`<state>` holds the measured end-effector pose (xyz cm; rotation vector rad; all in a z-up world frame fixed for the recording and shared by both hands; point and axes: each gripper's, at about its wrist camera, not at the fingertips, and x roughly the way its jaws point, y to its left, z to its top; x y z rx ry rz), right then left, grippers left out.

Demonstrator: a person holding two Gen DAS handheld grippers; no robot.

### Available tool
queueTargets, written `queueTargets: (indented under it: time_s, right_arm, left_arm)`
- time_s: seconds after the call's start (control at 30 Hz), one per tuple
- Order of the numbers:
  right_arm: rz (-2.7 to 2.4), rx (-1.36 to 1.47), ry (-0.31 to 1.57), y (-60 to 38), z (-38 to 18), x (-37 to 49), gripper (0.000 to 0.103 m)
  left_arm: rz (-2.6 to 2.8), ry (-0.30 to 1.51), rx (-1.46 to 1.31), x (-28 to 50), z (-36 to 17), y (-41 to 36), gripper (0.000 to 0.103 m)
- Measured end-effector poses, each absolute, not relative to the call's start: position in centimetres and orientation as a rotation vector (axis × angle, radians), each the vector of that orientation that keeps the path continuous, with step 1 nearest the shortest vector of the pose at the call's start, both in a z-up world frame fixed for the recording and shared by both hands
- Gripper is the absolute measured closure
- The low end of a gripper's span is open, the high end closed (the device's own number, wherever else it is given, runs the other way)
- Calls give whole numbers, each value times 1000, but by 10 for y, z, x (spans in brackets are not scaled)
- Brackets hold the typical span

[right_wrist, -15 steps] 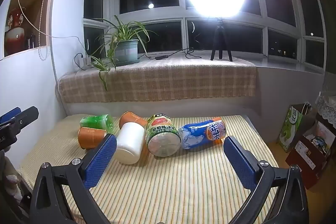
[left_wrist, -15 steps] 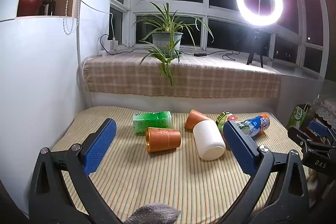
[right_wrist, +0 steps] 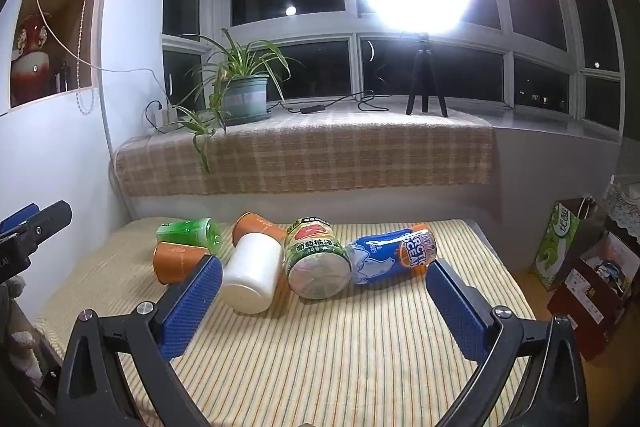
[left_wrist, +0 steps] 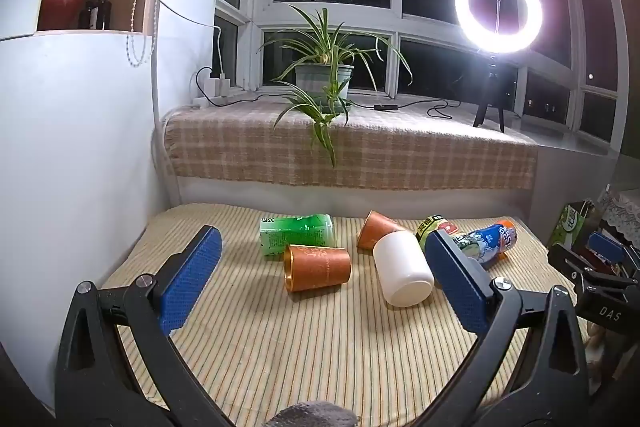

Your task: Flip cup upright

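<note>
So at this point nothing was upright yet. Everything was lying on its side in a loose pile toward the far side of the striped mat (left_wrist: 320, 355): a copper cup (left_wrist: 318, 267) with its mouth facing the camera-left side, a white cup (left_wrist: 402, 273) just to its right with its base toward the cameras, a second copper cup (left_wrist: 376, 233) tucked behind the white one, plus a green bottle (left_wrist: 296, 237), a green-label can (right_wrist: 316, 259) and a blue can (right_wrist: 394, 255).

Both tongs were released and empty. The left gripper (left_wrist: 320, 281) had its jaws spread wide, framing the front copper cup and the white cup, hanging short of them. The right gripper (right_wrist: 324, 303) was spread the same way, lined up more on the can and the white cup.

If I were doing it, I'd take the front copper cup with the left one since it sat clear in front. Grip across the body near the middle, not the rim, lift before rotating so the mouth doesn't drag on the mat, and set it down away from the pile. Couldn't really tell whether the white cup touched the green-label can, so I'd watch for cans rolling.
</note>
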<state>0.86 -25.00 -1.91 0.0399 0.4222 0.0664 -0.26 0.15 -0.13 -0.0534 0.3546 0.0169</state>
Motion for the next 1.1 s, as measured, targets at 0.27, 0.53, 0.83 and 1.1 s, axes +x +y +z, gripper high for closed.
queueTargets:
  time_s: [0.27, 0.53, 0.83, 1.1]
  right_arm:
    - [67, 41, 422, -247, -17, 9, 0]
    - [68, 43, 422, -248, -18, 10, 0]
    - [71, 49, 423, -250, -17, 10, 0]
    - [72, 49, 425, -250, -18, 9, 0]
  left_arm:
    - [18, 352, -60, -3, 1, 4, 0]
    - [17, 351, -57, -1, 4, 7, 0]
    - [19, 351, -54, -1, 6, 6, 0]
    - [18, 351, -52, -1, 6, 6, 0]
